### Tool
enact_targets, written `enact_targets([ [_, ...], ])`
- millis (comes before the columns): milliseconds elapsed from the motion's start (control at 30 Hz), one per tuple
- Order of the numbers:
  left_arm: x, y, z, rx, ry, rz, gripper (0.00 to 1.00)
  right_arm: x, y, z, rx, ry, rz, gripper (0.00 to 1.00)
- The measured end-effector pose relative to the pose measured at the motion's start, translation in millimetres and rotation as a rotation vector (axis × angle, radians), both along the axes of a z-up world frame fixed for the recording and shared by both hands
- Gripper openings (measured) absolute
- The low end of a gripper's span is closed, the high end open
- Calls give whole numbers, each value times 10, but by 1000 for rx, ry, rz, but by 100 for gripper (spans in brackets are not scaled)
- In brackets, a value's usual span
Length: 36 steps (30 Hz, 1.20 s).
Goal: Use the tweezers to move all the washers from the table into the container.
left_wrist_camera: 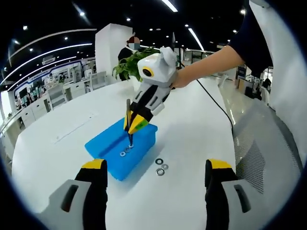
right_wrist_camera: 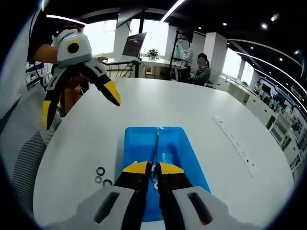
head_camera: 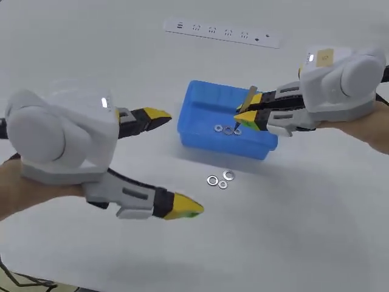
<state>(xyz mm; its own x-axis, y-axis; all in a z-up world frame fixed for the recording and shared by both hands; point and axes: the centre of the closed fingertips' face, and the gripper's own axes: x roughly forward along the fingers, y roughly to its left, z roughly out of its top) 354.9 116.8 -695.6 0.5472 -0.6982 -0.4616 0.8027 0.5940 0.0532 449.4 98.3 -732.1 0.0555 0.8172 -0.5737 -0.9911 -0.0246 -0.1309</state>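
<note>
Container (head_camera: 203, 112) sits mid-table (head_camera: 316, 219), w/ power strip (head_camera: 222, 31) behind it. Three loose washers (head_camera: 220, 180) lie on the table just in front of it. Other washers (head_camera: 226, 129) lie inside, under the tweezers (head_camera: 248, 99) in your right gripper (head_camera: 246, 115). Your left gripper (head_camera: 182, 161) is left of both groups.

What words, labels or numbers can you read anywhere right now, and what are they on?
Nothing is legible.
Power strip: dark marks beside its sockets, too small to read.
Yellowish sticker on the right tongs: too blurred to read.
Blue container: no label visible.
</note>
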Motion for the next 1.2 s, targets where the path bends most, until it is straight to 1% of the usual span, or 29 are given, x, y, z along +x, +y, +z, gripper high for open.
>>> enact_targets([
  [33, 94, -26, 77, -7, -34, -10, 79, -7, 3, 2, -1, -1, 1, 7],
  [67, 176, -40, 126, -25, -49, -1, 76, -20, 9, 5, -1, -3, 7, 7],
  [100, 261, -69, 174, -41, -54, -7, 74, -27, 11, 6, -3, -5, 9, 7],
  [133, 313, -93, 195, -43, -52, -15, 72, -37, 12, 0, -10, -12, 14, 7],
  [167, 404, -130, 220, -32, -62, -28, 66, -40, 11, -2, -14, -16, 16, 8],
  [200, 428, -164, 223, -13, -64, -59, 59, -49, 6, -6, -20, -22, 21, 8],
  [233, 466, -225, 239, -9, -64, -94, 54, -55, 4, -5, -21, -21, 23, 8],
  [267, 515, -253, 256, -16, -70, -90, 52, -70, 0, -2, -23, -22, 28, 8],
  [333, 589, -320, 268, -28, -67, -105, 52, -93, -11, 1, -29, -27, 36, 8],
  [367, 611, -338, 256, -25, -64, -110, 51, -100, -15, 3, -31, -29, 39, 8],
  [400, 645, -364, 238, -17, -67, -116, 49, -112, -20, 7, -31, -28, 42, 8],
  [467, 680, -405, 208, -9, -63, -131, 43, -129, -25, 11, -33, -30, 47, 8],
  [567, 730, -460, 217, -32, -51, -133, 35, -164, -36, 30, -35, -30, 55, 8],
  [633, 766, -483, 235, -32, -63, -133, 30, -188, -46, 42, -38, -36, 64, 8],
  [700, 782, -504, 251, -34, -64, -137, 30, -200, -48, 49, -37, -36, 68, 8],
  [833, 783, -549, 287, -30, -82, -168, 25, -207, -44, 49, -40, -42, 74, 8],
  [933, 782, -565, 307, -21, -106, -188, 17, -213, -30, 67, -36, -44, 73, 8],
  [1100, 756, -579, 321, -17, -115, -207, 8, -231, -24, 89, -36, -51, 80, 8],
  [1200, 731, -585, 324, -2, -127, -223, 6, -227, -27, 94, -37, -56, 82, 8],
])
